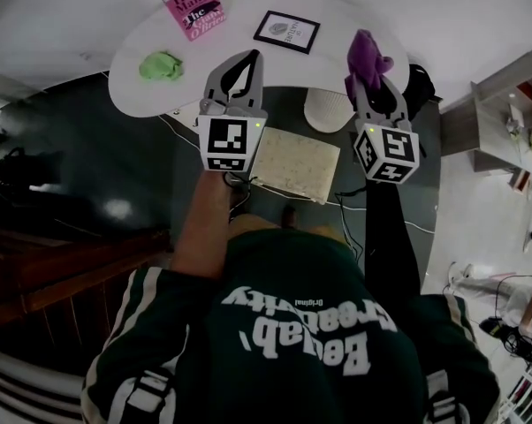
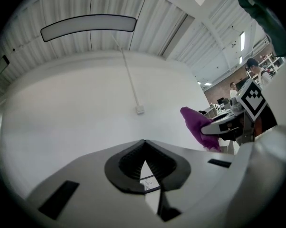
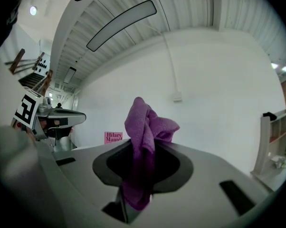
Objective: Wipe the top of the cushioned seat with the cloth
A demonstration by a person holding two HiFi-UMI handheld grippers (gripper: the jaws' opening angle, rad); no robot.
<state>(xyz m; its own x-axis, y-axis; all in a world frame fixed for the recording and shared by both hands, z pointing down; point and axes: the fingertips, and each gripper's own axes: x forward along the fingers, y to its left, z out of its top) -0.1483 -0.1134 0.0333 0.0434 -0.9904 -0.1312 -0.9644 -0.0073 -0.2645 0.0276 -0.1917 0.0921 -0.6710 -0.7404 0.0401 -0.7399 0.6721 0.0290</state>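
white tabletop (image 1: pixel 239 23) | pink book (image 1: pixel 195 7) up near the far edge | framed print (image 1: pixel 286 31) just right of it | green blob (image 1: pixel 160 66) on the left side | shelf (image 1: pixel 505 113) off right | cables (image 1: pixel 425 228) across the floor

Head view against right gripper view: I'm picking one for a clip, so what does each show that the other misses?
Only the head view shows the cream cushioned seat, the crumpled green cloth and the black-framed picture on the white round table. Only the right gripper view shows the long ceiling light and the white wall box. Both show the purple cloth clamped in the right gripper, the left gripper and the pink book.
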